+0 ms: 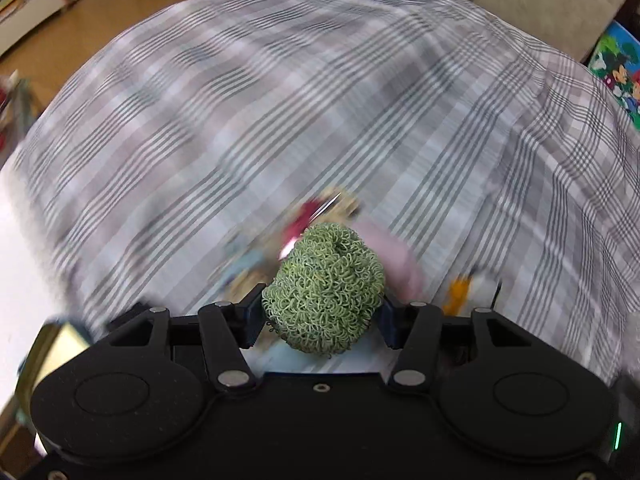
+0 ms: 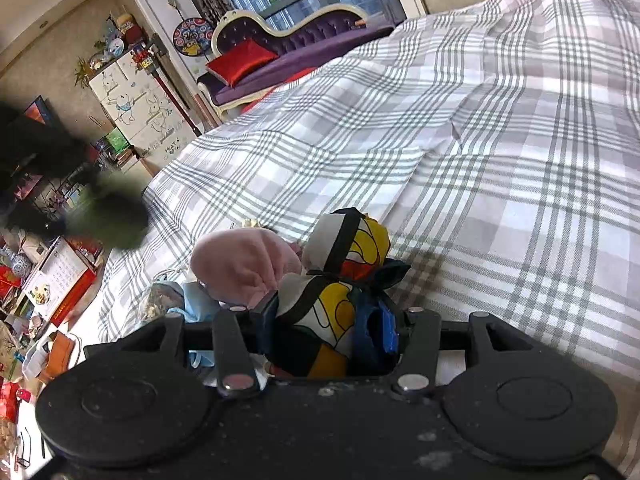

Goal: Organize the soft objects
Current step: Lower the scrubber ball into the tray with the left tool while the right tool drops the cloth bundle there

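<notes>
A: Overhead, what fills the left wrist view?

B: A bed under a grey-and-white plaid cover [image 1: 320,112], blurred, taking nearly the whole frame. Low in the centre, the left gripper [image 1: 322,316] is clamped on a green curly-fibre ball [image 1: 326,292], its dark fingers pressing both sides of it. The ball hangs above the cover, clear of the other soft things.

A: And the right wrist view?

B: The same plaid cover [image 2: 460,152] runs from centre to the right edge. In the upper left stand a purple chaise with a red cushion [image 2: 240,62] and a white cabinet with cartoon drawings [image 2: 138,108].

A: What does the right gripper hold?

B: The right gripper [image 2: 330,332], bottom centre, is closed on a knotted cloth bundle [image 2: 340,280] patterned in white, yellow, black and red; the bundle sits between its fingers, at the near edge of the bed.

A: Anything beside it?

B: A pink plush item [image 2: 244,270] lies just left of the bundle, touching it, with a pale blue soft piece [image 2: 196,300] below that. At the left edge, a dark green blur [image 2: 116,220] is the ball in the other gripper, out of focus.

A: Smaller details?

B: In the left view, a small orange-and-white object [image 1: 460,292] lies on the cover, right of the ball; too blurred to identify.
</notes>
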{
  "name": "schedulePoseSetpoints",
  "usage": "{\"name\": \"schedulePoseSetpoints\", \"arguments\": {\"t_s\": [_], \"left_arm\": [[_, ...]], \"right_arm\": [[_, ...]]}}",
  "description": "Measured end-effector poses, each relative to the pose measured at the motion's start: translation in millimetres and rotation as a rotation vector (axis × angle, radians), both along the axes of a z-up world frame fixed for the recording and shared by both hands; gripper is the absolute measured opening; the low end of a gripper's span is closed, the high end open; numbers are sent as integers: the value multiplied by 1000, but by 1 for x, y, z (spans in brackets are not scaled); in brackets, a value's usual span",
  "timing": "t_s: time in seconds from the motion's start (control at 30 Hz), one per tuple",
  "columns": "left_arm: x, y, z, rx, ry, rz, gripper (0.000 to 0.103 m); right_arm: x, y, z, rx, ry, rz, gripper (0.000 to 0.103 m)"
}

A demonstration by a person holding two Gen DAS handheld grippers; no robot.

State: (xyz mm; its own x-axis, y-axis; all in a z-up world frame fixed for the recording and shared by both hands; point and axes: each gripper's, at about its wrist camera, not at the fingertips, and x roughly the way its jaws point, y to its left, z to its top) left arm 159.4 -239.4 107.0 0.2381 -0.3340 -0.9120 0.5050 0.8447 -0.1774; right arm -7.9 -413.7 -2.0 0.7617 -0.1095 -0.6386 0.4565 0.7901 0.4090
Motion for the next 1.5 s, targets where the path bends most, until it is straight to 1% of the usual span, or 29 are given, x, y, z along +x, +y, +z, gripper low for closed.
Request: {"name": "schedulePoseSetpoints", "arguments": {"t_s": [0.1,0.23,0.33,0.4,0.53,0.63,0.7,0.8,0.87,0.93,0.97,1.03,1.1,1.17,1.27,1.33,1.43,1.5], "left_arm": [[-11,60,7,-10,6,57,53],[-19,138,9,-12,5,148,53],[-19,188,4,-7,19,221,53],[-18,215,1,-6,17,256,53],[-14,260,-11,30,3,347,53],[-3,279,-24,19,26,404,53],[4,280,-34,24,32,407,53],[6,280,-51,63,11,421,53],[2,283,-63,76,-3,423,53],[1,290,-75,67,28,401,53],[0,298,-78,61,44,412,53],[-2,306,-85,82,42,431,53],[-3,313,-88,94,32,437,53],[-3,320,-91,82,40,444,53],[-2,329,-95,60,59,456,53],[-2,334,-97,46,68,461,53],[-3,340,-97,27,68,464,53],[-4,345,-96,7,72,475,53]], "right_arm": [[10,0,-3,-5,36,1,49],[23,-2,-9,4,109,23,49],[27,5,-9,-35,135,32,48],[29,9,-10,-59,151,35,48],[35,12,-10,-75,190,39,47],[43,20,-8,-116,236,36,46],[51,28,-5,-163,288,39,45],[64,42,-4,-243,372,44,46],[73,49,-1,-275,420,45,46],[79,56,5,-318,452,38,46],[81,59,10,-343,459,27,46],[82,68,25,-380,440,-3,46],[80,79,46,-384,387,-35,46],[77,100,69,-376,321,-32,46],[72,146,93,-370,256,44,46],[69,180,103,-314,220,139,46],[68,228,102,-205,215,297,46],[71,258,91,-142,247,405,46]]}}
